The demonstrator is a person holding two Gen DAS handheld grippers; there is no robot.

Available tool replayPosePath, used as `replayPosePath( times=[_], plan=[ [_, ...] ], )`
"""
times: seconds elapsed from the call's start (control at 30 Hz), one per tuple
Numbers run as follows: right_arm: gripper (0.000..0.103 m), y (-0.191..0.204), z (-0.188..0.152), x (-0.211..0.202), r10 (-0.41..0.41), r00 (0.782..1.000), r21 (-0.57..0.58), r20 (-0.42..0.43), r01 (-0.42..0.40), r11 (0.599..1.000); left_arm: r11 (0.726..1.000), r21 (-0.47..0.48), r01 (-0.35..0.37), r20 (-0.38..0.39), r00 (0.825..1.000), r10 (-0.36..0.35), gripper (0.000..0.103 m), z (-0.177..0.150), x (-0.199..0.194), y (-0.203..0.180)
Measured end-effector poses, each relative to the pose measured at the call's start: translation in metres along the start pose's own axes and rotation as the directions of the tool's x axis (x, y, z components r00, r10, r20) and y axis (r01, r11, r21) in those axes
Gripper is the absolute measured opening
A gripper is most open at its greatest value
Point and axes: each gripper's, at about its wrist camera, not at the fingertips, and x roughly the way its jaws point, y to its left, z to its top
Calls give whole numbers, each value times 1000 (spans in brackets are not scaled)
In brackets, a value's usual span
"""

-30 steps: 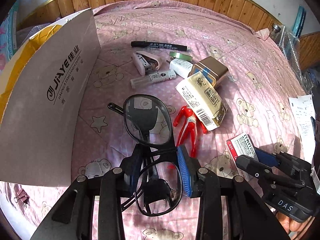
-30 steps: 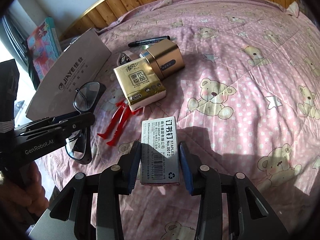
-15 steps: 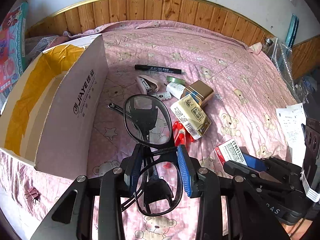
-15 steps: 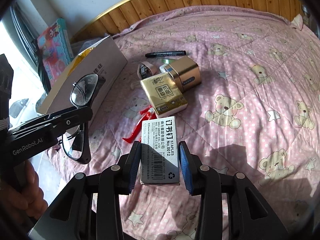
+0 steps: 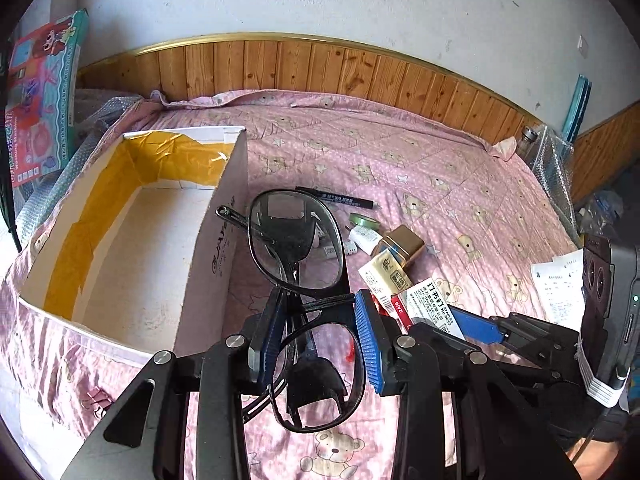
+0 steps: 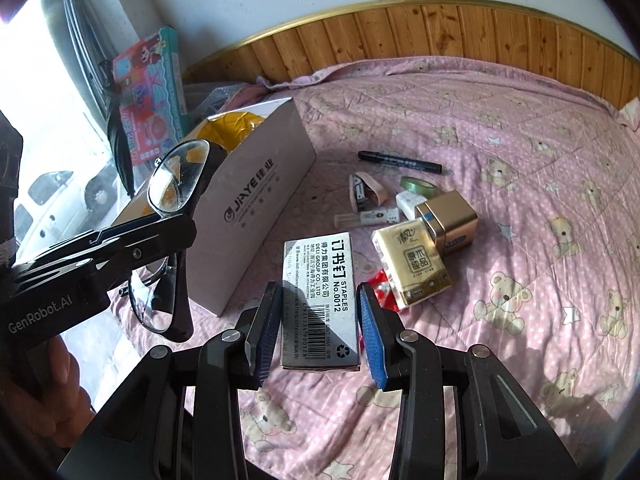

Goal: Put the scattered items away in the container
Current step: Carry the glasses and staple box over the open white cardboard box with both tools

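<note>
Left gripper (image 5: pixel 320 340), bottom centre of the left wrist view: clamped on a pair of black-framed glasses (image 5: pixel 296 248) at the bridge, one lens standing above the blue pads, the other hanging below them. The glasses are held clear of the bedding, just right of the near corner of the cardboard box (image 5: pixel 216 240).

Right gripper (image 6: pixel 320 332), bottom centre of the right wrist view: clamped on a grey box of staples (image 6: pixel 320 296), barcode side up, lifted off the pink bear-print bedspread (image 6: pixel 520 200).

Mid frame, the cardboard box lies open in the left half of the left wrist view; its inside shows white floor and yellow tape, nothing else visible in it.

Right of the box on the bedspread, a cluster: a red plastic item (image 6: pixel 382 284) partly hidden, a gold tissue pack (image 6: pixel 412 268), a gold tin (image 6: pixel 448 220), a white tube (image 6: pixel 372 216), a pink stapler (image 6: pixel 366 192), a green tape roll (image 6: pixel 420 186).

Farther, a black marker (image 6: pixel 400 160). Farthest, wooden wall panelling (image 6: pixel 480 32).
</note>
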Motion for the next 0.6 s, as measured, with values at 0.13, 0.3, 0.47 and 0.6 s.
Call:
replayPosePath(
  times=[0.13, 0.3, 0.47, 0.6],
  plan=[
    [40, 22, 17, 5, 19, 1000, -34, 4, -19, 999, 1000, -31, -3, 23, 1000, 4, 37, 7, -9, 19],
    [40, 50, 39, 16, 39, 999, -79, -5, -39, 996, 997, -77, -9, 52, 999, 13, 37, 15, -23, 48],
    [40, 84, 63, 29, 37, 999, -156, -14, -39, 987, 991, -132, -8, 70, 997, 18, 37, 24, -34, 80],
    [40, 110, 82, 43, 25, 999, -216, -22, -29, 976, 985, -169, -27, 83, 996, 42, 37, 32, -39, 107]
  ],
)
